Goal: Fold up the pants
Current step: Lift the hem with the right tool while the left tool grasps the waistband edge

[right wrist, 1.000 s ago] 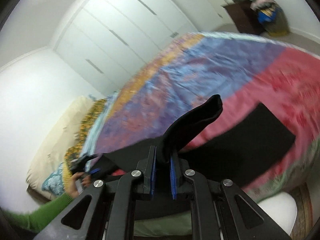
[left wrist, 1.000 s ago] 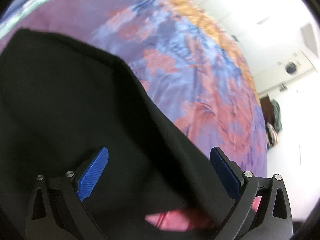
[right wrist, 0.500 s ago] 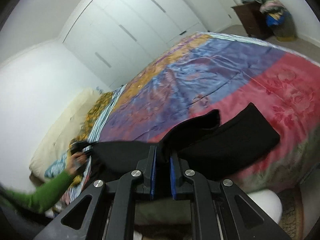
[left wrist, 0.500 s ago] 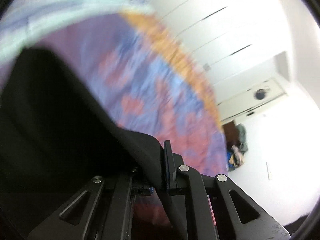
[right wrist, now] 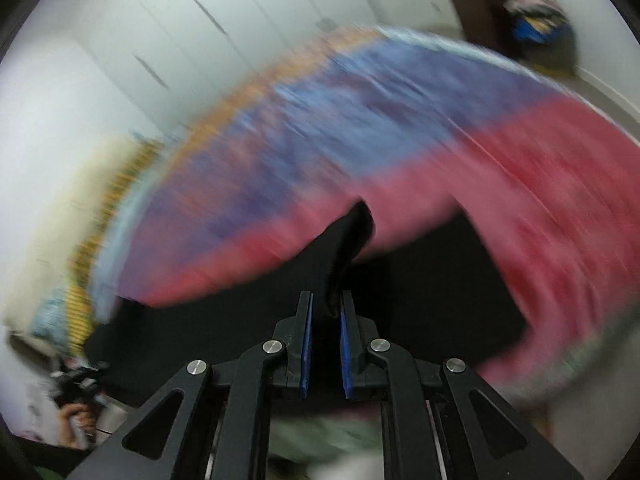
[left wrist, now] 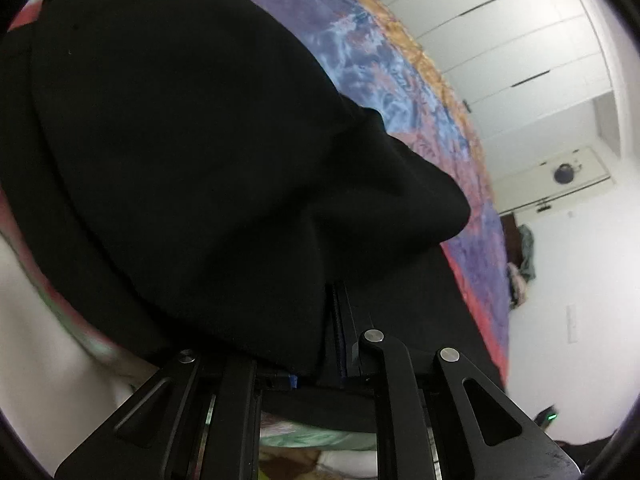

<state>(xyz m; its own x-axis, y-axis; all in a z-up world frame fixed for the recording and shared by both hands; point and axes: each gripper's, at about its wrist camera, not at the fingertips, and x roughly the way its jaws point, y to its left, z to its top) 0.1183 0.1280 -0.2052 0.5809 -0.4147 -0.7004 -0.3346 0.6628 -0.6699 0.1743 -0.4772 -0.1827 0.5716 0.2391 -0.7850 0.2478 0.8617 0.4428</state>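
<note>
Left gripper has its jaws clamped tight on a thick fold of the black pants, having just closed on it. Cloth bulges over the fingers, filling most of the view. The colourful bedspread stretches toward white wardrobe doors.

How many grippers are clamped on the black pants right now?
2. The left gripper pinches a fold of the black pants; the right gripper pinches another raised fold above the bedspread.

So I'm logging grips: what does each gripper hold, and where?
Both grip the black pants: left gripper on a bunched fold, right gripper on an upstanding edge.
</note>
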